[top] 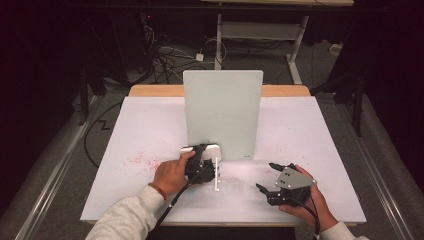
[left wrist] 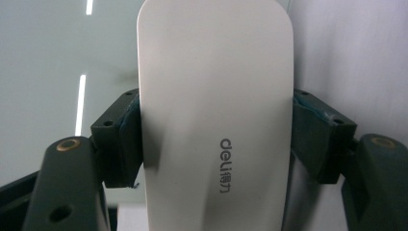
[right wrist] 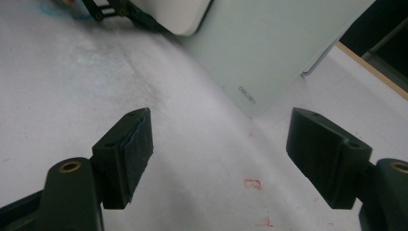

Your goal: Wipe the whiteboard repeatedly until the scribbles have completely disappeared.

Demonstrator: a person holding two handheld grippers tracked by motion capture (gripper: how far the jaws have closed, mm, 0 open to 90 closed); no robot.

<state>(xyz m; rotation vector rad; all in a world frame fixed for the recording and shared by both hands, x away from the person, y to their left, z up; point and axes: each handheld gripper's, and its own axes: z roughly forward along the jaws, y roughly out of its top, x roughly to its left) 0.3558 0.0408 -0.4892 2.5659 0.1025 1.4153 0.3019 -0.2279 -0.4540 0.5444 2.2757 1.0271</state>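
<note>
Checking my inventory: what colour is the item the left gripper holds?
White, with grey "deli" lettering; the eraser shows best in the left gripper view.

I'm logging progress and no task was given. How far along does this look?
Done: the left tongs have shut on the white eraser, held near the foot of the upright whiteboard. In hand: nothing more; the right tongs rest open. Left: red smudges on the table; the goal is unclear.
</note>
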